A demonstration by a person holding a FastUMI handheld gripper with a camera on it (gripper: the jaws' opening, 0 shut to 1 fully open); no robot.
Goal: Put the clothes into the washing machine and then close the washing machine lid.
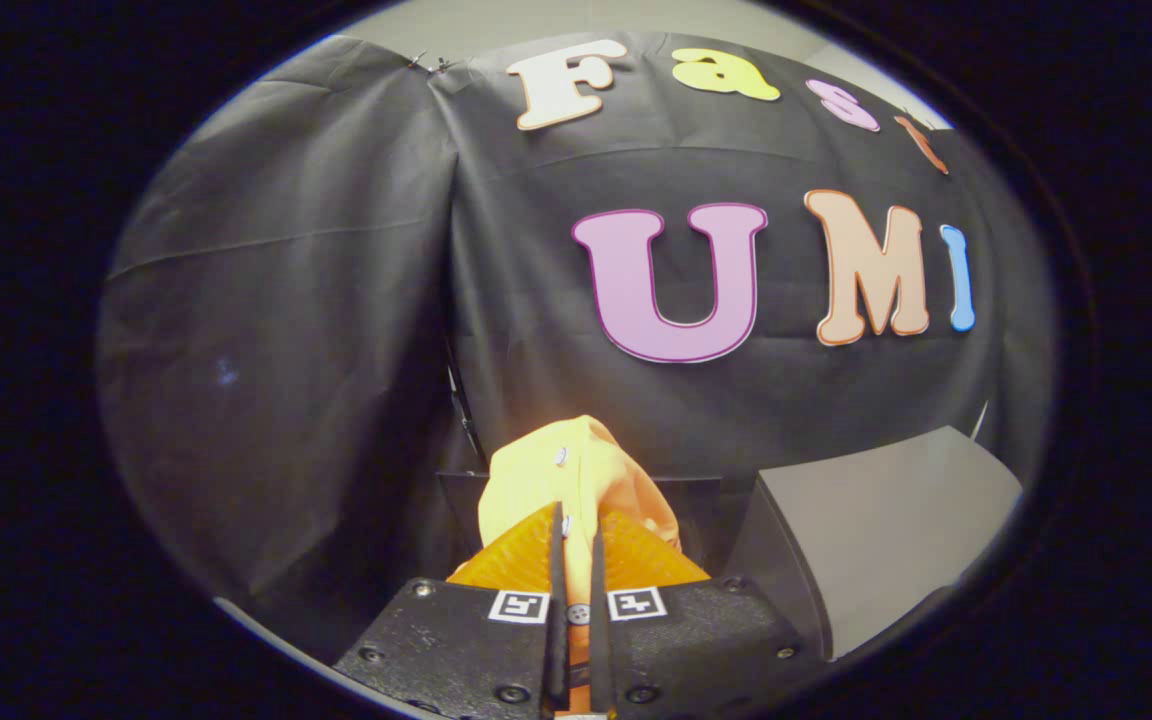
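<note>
A yellow and orange garment (576,475) with small snap buttons hangs bunched between my fingers and rises just ahead of them. My gripper (576,525) is shut on this cloth, with both fingers pressed close together on a fold. To the right of the fingers stands a grey box-like body (886,520) with a flat slanted top, likely the washing machine; I cannot tell whether its lid is up or down. The garment is lifted in the air, in front of the black cloth wall.
The black cloth wall (336,300) hangs close behind and to the left. A dark stand or frame (461,400) runs down behind the garment. A pale surface edge (266,625) shows low on the left.
</note>
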